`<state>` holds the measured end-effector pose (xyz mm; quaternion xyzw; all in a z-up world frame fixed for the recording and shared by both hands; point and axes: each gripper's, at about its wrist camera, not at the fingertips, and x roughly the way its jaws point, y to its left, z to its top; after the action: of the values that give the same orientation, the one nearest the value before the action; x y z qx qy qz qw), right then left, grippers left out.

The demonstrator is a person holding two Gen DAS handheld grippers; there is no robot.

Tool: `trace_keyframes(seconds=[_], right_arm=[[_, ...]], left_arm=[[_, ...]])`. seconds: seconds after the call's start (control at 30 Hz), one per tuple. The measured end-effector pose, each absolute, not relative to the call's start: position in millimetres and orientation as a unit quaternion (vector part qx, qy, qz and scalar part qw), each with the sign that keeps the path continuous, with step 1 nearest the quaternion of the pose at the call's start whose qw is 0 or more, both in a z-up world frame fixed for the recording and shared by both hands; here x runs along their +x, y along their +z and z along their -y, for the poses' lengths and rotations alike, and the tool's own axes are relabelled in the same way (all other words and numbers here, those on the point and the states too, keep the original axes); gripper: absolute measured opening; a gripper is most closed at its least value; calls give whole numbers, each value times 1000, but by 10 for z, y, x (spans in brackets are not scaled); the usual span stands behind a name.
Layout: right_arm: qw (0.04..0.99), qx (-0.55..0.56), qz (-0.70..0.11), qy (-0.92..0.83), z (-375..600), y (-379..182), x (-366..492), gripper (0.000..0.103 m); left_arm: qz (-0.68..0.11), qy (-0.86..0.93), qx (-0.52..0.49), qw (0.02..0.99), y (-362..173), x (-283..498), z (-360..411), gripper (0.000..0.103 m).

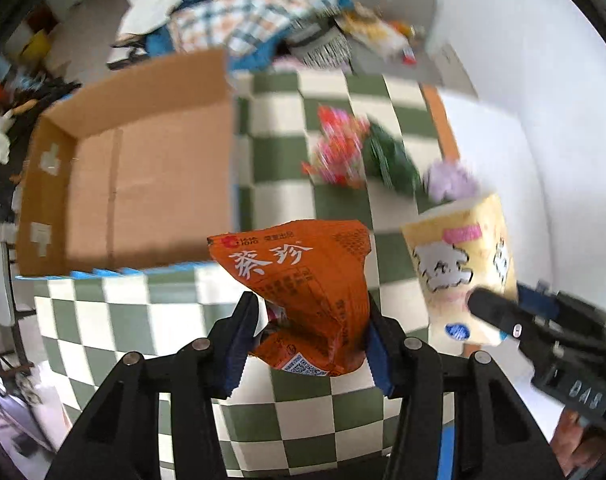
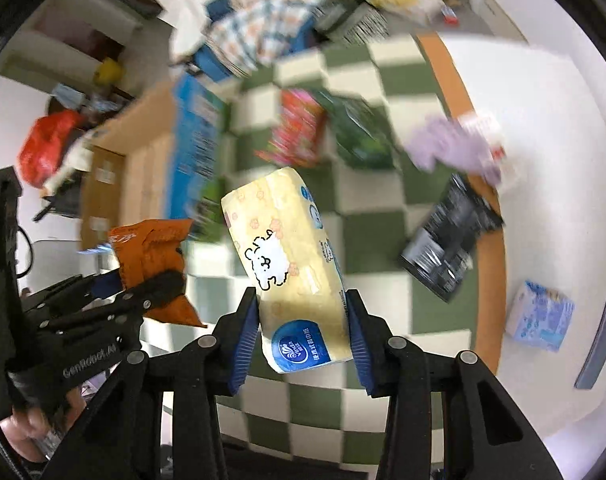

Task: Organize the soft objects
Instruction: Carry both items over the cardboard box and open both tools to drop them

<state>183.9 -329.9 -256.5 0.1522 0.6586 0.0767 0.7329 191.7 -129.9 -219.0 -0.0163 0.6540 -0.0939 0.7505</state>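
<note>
Above the checkered surface [image 1: 335,404], the left hand-held gripper [image 1: 309,340] pinches an orange snack bag [image 1: 303,276] beside the cardboard box [image 1: 143,184]; the right hand-held gripper [image 2: 303,330] clamps a yellow tissue pack [image 2: 291,256]. Either soft pack could slip loose if squeezed too lightly.

My left gripper [image 1: 309,322] is raised off the table, its blue-padded fingers [image 1: 239,344] pinched onto the orange snack bag [image 1: 303,280]. My right gripper [image 2: 303,320] is lifted just beside it, jaws clamped on the yellow tissue pack [image 2: 291,260]. At the blurred frame edge, I think my right hand [image 1: 575,444] shows behind its handle.
</note>
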Motion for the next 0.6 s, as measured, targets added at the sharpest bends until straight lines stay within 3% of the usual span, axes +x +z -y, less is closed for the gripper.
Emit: trace_keyframes(seconds=[0.13, 0.3, 0.6], right_arm=[[756, 150, -626, 119, 2798, -2083, 2040, 45], [760, 158, -611, 153, 2095, -1862, 2396, 45], [757, 136, -627, 120, 760, -2431, 3261, 45]], left_arm=[[-636, -63, -35, 768, -2036, 2277, 876, 47], [-638, -29, -68, 767, -2098, 2735, 183, 47], [-668, -6, -91, 738, -2682, 3577, -746, 47]])
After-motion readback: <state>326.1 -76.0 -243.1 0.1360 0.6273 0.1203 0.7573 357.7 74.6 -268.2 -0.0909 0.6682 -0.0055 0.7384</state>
